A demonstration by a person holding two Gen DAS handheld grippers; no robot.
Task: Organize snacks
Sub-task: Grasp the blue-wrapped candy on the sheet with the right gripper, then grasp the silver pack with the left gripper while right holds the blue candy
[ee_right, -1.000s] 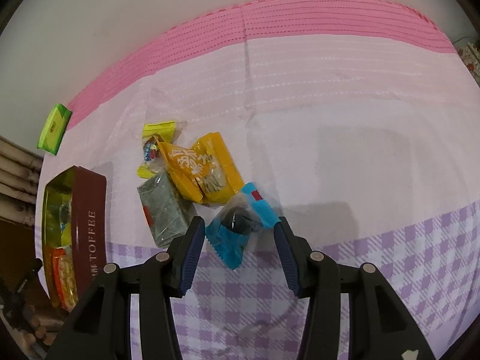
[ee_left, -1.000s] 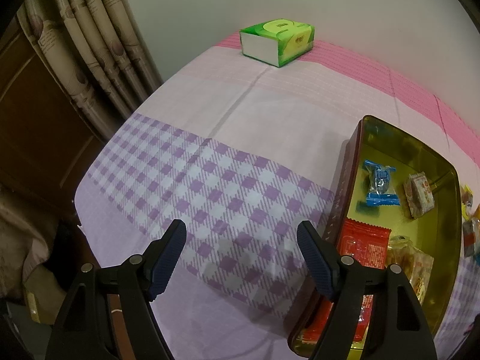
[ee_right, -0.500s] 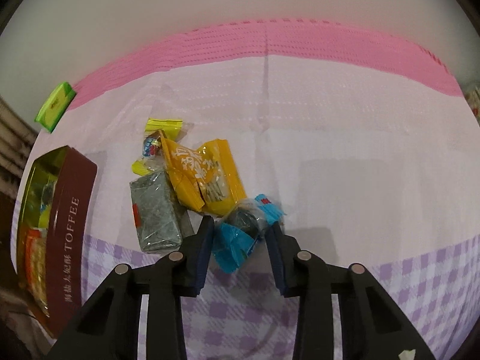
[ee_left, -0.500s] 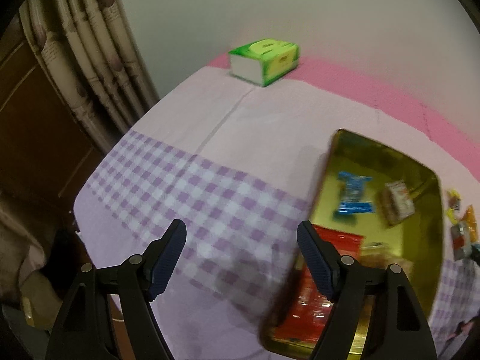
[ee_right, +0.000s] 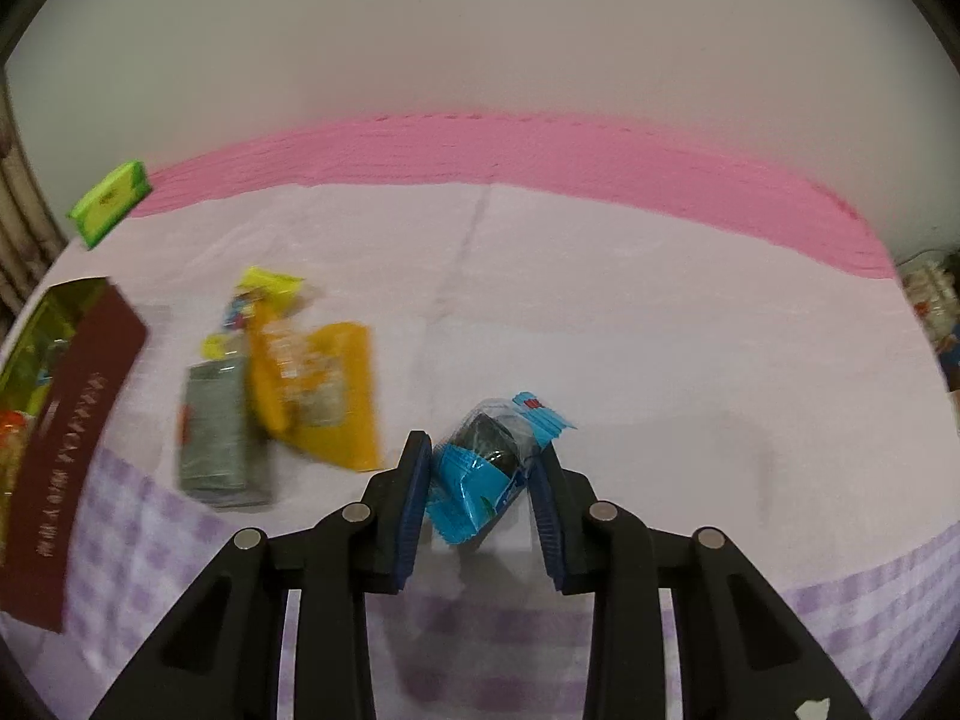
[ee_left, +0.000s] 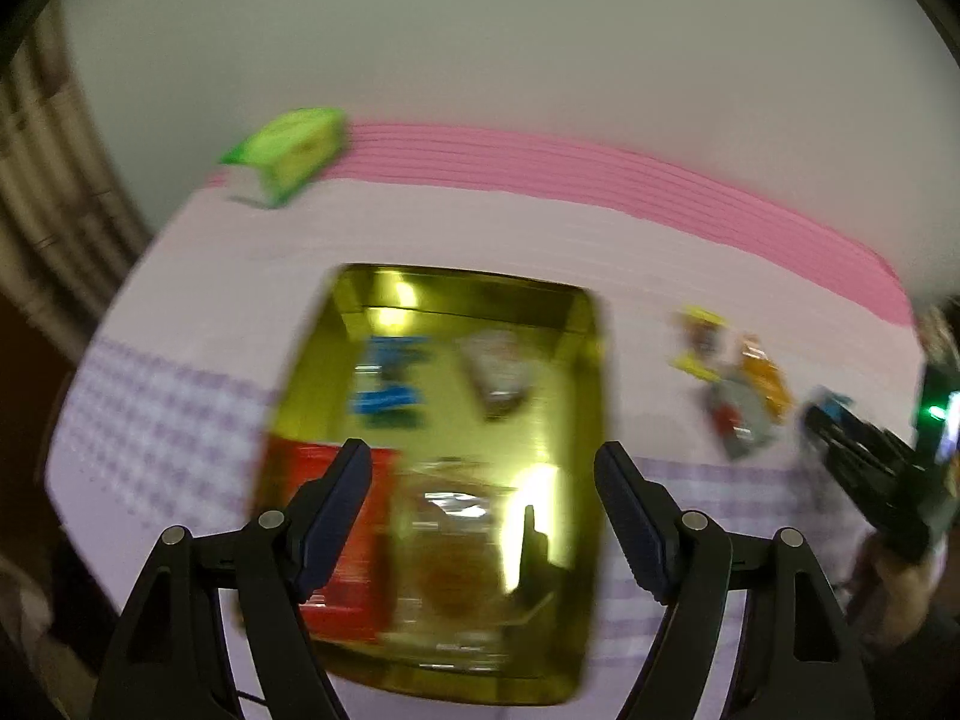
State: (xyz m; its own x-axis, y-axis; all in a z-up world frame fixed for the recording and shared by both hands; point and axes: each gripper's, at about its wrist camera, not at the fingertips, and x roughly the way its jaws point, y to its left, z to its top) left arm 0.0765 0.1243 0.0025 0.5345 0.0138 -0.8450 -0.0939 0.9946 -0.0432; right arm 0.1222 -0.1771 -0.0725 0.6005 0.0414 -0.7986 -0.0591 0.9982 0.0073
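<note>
The right gripper (ee_right: 483, 474) is shown clamped on a blue-wrapped snack (ee_right: 489, 474), which is pinched between both pads and tilted above the pink and lilac cloth (ee_right: 630, 312). The left gripper (ee_left: 483, 480) is held wide apart with nothing between its pads, above the open gold-lined tin (ee_left: 576, 540), in which a blue packet (ee_left: 387, 381) and a red packet (ee_left: 354, 540) are seen, though blurred. Beside the tin, an orange packet (ee_right: 318, 390), a grey packet (ee_right: 213, 432) and a yellow-ended sweet (ee_right: 258, 294) are left in a loose cluster on the cloth.
</note>
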